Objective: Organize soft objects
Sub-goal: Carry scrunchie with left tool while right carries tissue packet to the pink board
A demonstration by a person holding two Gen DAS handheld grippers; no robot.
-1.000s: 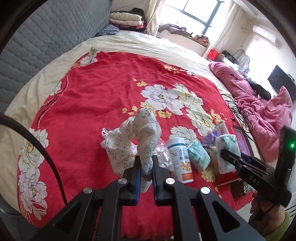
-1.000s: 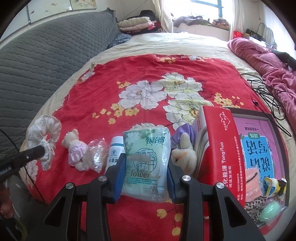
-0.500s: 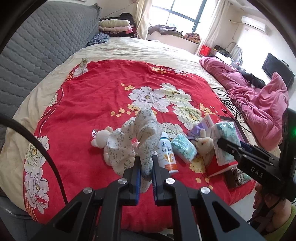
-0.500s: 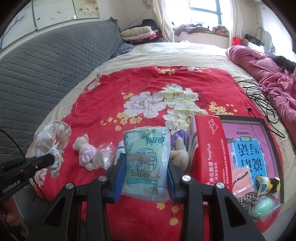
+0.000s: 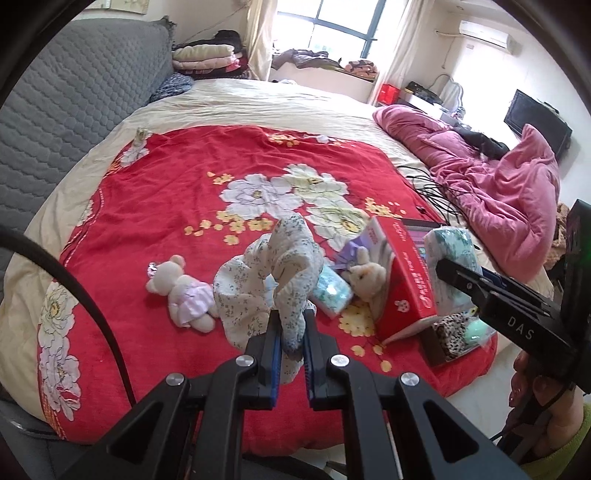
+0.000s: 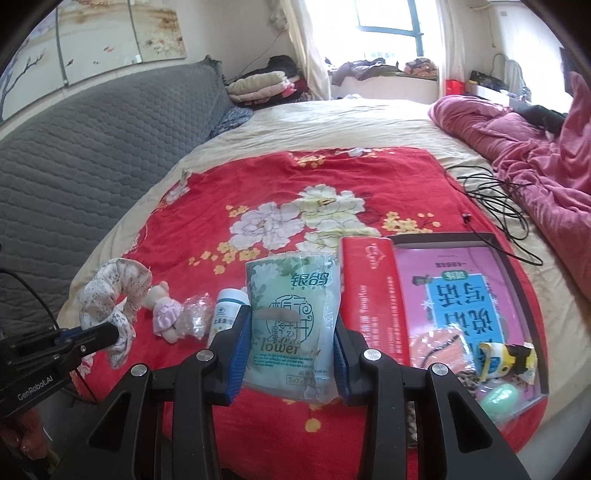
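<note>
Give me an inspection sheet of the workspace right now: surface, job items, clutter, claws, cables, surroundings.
Surface: red floral blanket spread over the bed.
Job's things: floral cloth and tissue pack both held; teddy in pink dress and tan plush lying on the blanket.
Clutter: white bottle, red box, open tray holding small items.
Claws: left claw shut on the cloth; right claw shut on the tissue pack.
Cables: black cords loose near the tray.
Surroundings: grey headboard, pink duvet, window.

Two plush toys [image 5: 184, 291] [image 5: 365, 275]; two tissue packs [image 6: 293, 325] [image 5: 330, 290]; one scrunchie [image 5: 273, 273]; one bottle [image 6: 227, 310].
</note>
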